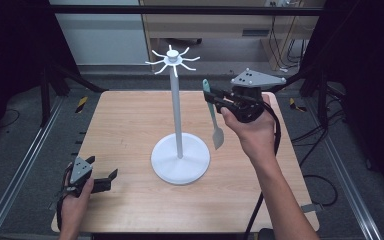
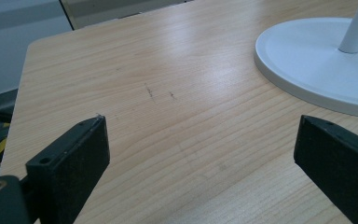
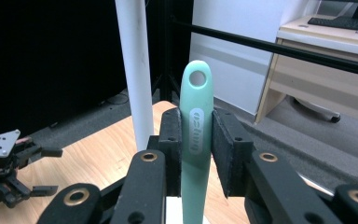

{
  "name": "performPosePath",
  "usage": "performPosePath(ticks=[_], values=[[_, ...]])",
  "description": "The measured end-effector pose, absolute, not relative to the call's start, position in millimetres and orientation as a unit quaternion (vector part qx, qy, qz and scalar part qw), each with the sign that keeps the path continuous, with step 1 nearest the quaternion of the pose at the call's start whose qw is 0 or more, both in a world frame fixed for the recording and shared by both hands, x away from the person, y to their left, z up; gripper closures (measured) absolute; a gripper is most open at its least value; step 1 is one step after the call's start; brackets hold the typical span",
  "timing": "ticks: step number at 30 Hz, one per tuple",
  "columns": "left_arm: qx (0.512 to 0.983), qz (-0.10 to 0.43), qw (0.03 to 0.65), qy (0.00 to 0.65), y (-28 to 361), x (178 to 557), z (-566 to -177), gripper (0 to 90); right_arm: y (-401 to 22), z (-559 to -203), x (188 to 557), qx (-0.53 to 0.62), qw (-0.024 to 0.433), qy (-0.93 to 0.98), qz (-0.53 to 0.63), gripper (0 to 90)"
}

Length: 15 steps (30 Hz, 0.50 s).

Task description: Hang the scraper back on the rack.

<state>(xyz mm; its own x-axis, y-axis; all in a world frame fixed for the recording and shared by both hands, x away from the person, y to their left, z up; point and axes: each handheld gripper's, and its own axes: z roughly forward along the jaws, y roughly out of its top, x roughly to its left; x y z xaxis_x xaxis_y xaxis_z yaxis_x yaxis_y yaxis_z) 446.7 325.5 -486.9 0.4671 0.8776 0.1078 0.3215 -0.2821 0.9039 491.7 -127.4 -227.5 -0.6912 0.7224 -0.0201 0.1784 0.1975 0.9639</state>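
Observation:
A mint-green utensil hangs upright in my right gripper [image 1: 212, 98], handle [image 1: 206, 89] up and pale blade [image 1: 218, 137] down, just right of the white hook stand's pole [image 1: 176, 107]. In the right gripper view the gripper [image 3: 196, 127] is shut on the handle [image 3: 196, 91], whose hanging hole sits above the pads, with the pole [image 3: 135, 70] close on the left. The stand's hooks [image 1: 172, 59] spread out above the utensil's level. My left gripper [image 1: 101, 168] rests open at the table's front left; in its own view it [image 2: 200, 140] has bare wood between the jaws.
The stand's round white base [image 1: 180, 161] sits mid-table and also shows in the left gripper view as a white disc [image 2: 307, 65]. The wooden table [image 1: 130, 125] is framed by metal rails and dark stands. A desk and cables lie beyond the far edge.

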Motion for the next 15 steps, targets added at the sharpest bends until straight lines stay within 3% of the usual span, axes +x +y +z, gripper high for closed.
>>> performPosePath(ticks=[15], values=[[0.734, 0.318, 0.44, 0.408, 325.1, 445.8, -486.6, 3.0, -126.1, -218.9, 488.5, 0.299, 0.249, 0.729, 0.563, 74.5]])
